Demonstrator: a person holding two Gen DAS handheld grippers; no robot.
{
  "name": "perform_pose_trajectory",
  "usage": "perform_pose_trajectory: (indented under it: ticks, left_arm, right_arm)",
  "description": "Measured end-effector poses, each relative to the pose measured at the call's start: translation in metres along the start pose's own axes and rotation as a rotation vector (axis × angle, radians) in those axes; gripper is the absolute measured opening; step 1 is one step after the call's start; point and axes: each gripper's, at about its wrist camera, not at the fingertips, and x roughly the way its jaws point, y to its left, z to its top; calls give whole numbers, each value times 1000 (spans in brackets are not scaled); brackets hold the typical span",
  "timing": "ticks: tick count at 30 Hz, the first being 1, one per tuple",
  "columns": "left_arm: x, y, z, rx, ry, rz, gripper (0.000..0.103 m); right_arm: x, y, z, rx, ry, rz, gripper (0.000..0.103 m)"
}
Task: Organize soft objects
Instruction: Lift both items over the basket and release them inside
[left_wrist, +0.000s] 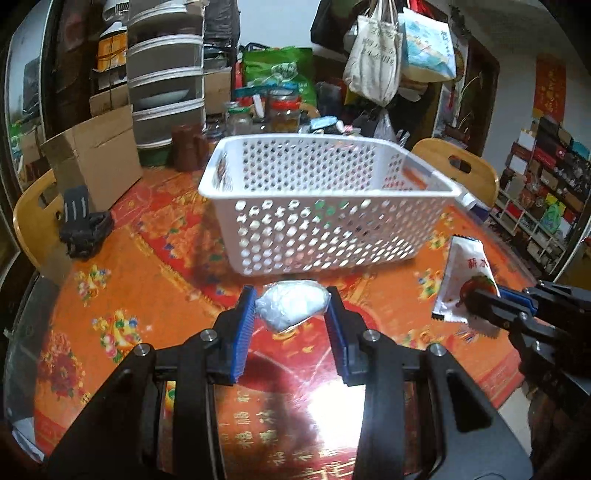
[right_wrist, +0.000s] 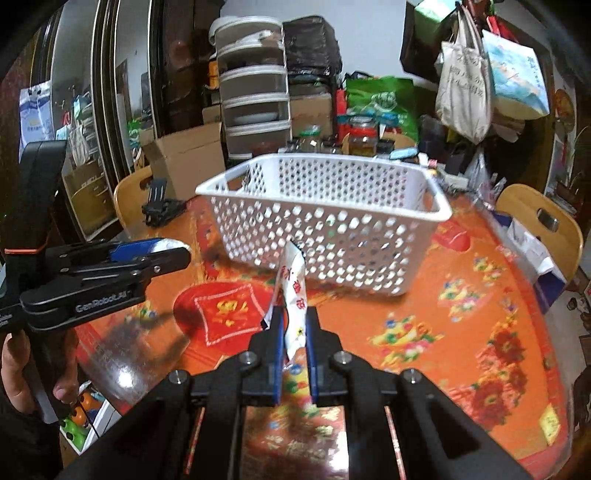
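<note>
My left gripper (left_wrist: 291, 306) is shut on a soft white plastic-wrapped bundle (left_wrist: 291, 304) and holds it above the table, just in front of the white perforated basket (left_wrist: 325, 236). My right gripper (right_wrist: 294, 325) is shut on a white sauce sachet with red print (right_wrist: 293, 291), held upright in front of the basket (right_wrist: 332, 240). The sachet (left_wrist: 463, 284) and right gripper (left_wrist: 484, 301) also show at the right of the left wrist view. The left gripper (right_wrist: 173, 251) with the bundle shows at the left of the right wrist view.
The basket stands on a round table with an orange-red flowered cloth (left_wrist: 122, 295). A black stand (left_wrist: 83, 229) and a cardboard box (left_wrist: 96, 162) are at the far left. Jars (left_wrist: 284, 110) stand behind the basket. Wooden chairs (left_wrist: 461, 170) flank the table.
</note>
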Motion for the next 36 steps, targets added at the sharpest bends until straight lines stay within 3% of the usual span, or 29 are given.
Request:
perform_pose_trajectory:
  ticks: [10,19,26,36]
  left_arm:
    - [-29,-13,66,38,-72,-30,34]
    - [1,-18,144,61,-46,-28,35]
    - [61,-18,187,54,33,39,35]
    - [176,-11,187,50,271,92,35]
  right_arm:
    - [-29,-13,57,-33,-100,-67,9]
    - [-11,-32,117,-24,-91,-98,9]
    - [43,-57,160,17,18,-108,9]
    - [154,-92,159,98,284,-111,9]
